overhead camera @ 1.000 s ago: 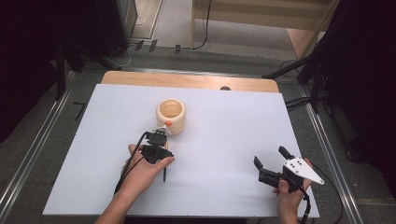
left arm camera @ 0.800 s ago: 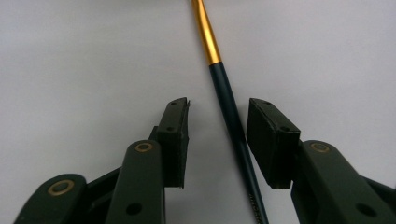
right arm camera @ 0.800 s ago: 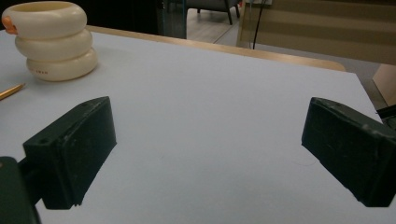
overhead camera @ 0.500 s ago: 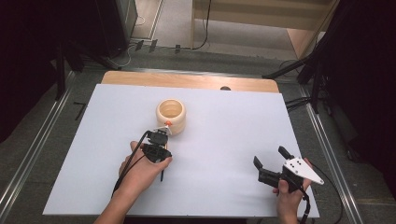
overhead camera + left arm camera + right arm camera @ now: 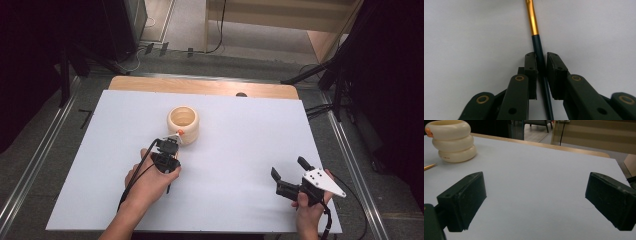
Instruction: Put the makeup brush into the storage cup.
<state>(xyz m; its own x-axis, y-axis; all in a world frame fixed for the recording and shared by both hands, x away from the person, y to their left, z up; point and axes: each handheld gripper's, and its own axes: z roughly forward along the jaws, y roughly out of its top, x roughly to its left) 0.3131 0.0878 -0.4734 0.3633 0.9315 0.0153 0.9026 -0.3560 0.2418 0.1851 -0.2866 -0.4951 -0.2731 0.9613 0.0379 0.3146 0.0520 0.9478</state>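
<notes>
The left gripper (image 5: 541, 72) has its fingers (image 5: 531, 72) closed on a slim pen (image 5: 537, 43) with a dark barrel and gold front section, held just in front of a cream ribbed pot (image 5: 183, 122) on the white worktop (image 5: 250, 130). The pen's gold end points toward the pot's base. Well off to the right of the pot, the right gripper (image 5: 289, 176) rests low over the worktop with its fingers (image 5: 464, 200) spread wide apart, holding nothing.
</notes>
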